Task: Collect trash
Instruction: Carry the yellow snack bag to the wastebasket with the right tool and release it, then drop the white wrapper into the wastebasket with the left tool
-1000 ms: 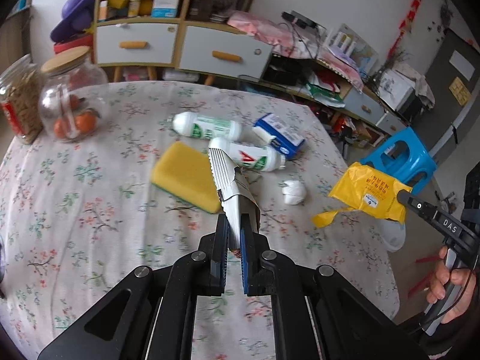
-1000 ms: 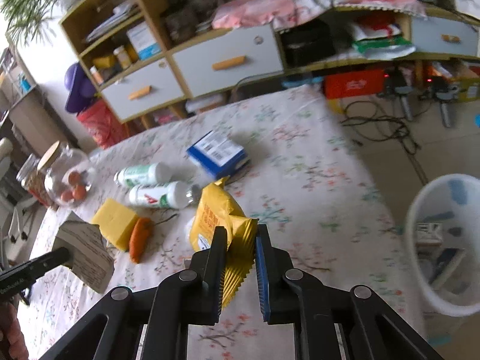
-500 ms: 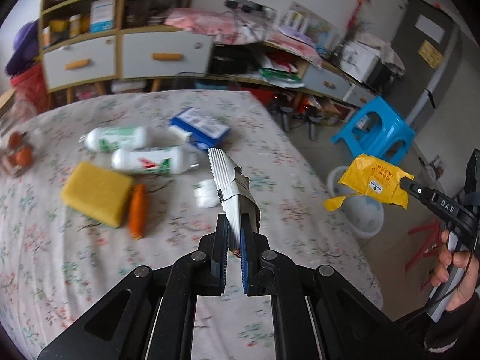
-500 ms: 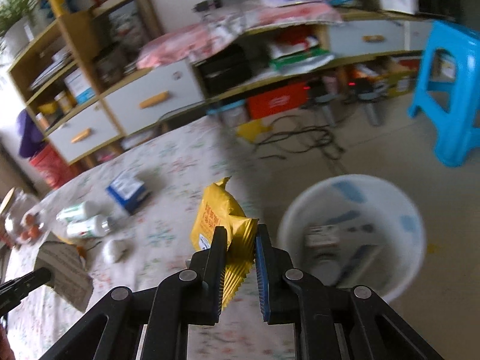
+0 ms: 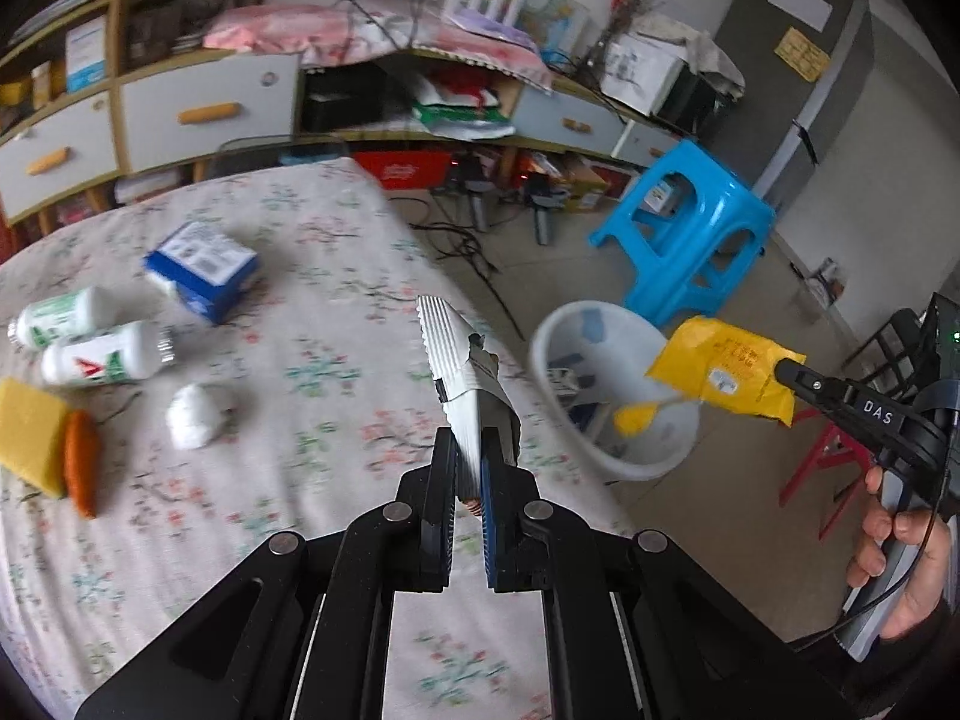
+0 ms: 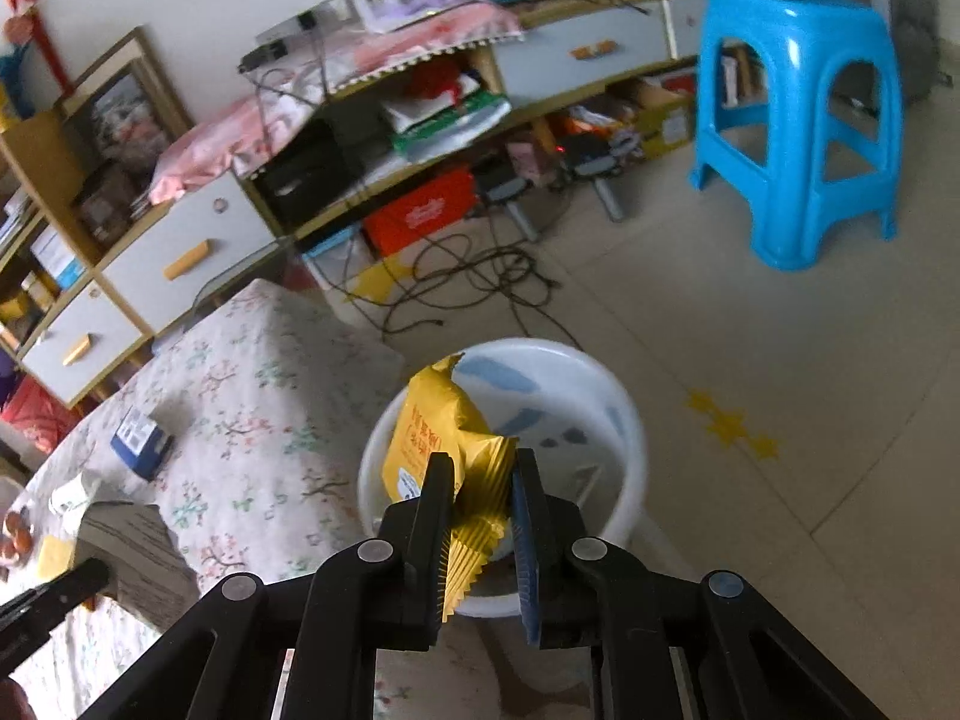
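Note:
My right gripper (image 6: pixel 480 480) is shut on a yellow snack wrapper (image 6: pixel 438 438) and holds it right above the white trash bin (image 6: pixel 618 420) on the floor beside the table. In the left wrist view the wrapper (image 5: pixel 726 372) hangs over the bin (image 5: pixel 558 324). My left gripper (image 5: pixel 468 468) is shut on a silver-grey foil wrapper (image 5: pixel 462 372), held above the table's right edge, left of the bin. A white crumpled tissue (image 5: pixel 195 414) lies on the flowered tablecloth (image 5: pixel 336 300).
On the table lie a blue box (image 5: pixel 204 267), two white bottles (image 5: pixel 108 354), a yellow sponge (image 5: pixel 27 432) and an orange carrot-like item (image 5: pixel 81 471). A blue stool (image 5: pixel 690 234) stands behind the bin. Cables (image 6: pixel 468 276) and low cabinets lie beyond.
Both grippers swung right, off the table toward the bin. The yellow wrapper went from above the tablecloth to over the bin's mouth. The right jaws now look slightly wider apart.

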A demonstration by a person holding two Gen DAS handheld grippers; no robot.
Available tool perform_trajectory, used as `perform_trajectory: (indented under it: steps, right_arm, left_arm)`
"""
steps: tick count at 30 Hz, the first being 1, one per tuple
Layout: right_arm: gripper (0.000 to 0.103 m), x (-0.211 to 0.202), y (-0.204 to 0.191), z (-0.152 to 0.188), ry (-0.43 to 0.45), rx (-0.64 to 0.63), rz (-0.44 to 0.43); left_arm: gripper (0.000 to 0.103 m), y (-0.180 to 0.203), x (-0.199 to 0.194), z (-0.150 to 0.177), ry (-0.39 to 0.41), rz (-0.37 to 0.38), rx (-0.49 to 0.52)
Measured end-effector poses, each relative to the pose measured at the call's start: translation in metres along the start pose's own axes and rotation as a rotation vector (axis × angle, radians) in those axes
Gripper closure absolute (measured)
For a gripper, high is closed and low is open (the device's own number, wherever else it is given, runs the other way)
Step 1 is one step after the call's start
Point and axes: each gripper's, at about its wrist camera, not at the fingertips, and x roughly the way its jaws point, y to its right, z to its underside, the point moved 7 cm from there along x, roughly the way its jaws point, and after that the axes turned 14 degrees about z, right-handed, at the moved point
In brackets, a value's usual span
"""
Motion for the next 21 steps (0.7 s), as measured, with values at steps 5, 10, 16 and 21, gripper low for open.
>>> perform_trajectory:
  steps: [5,10,16,21]
  right_arm:
    - [0.084,0.006,0.014,-0.001,-0.026,0.018,0.027]
    - [0.069,0.006,0.031,-0.004,-0.032,0.052,0.041]
    - [0.056,0.005,0.037,-0.001,-0.027,0.039,0.06]
    - [0.053,0.01,0.041,0.009,-0.056,0.019,0.07]
  left_arm:
    - [0.096,0.022,0.022,-0.009,-0.011,0.024,0.024]
    - [0.096,0.04,0.043,-0.019,-0.019,0.048,0.041]
    - [0.096,0.058,0.068,-0.023,-0.037,0.065,0.069]
    - [0.096,0.069,0.089,-0.023,-0.053,0.075,0.1]
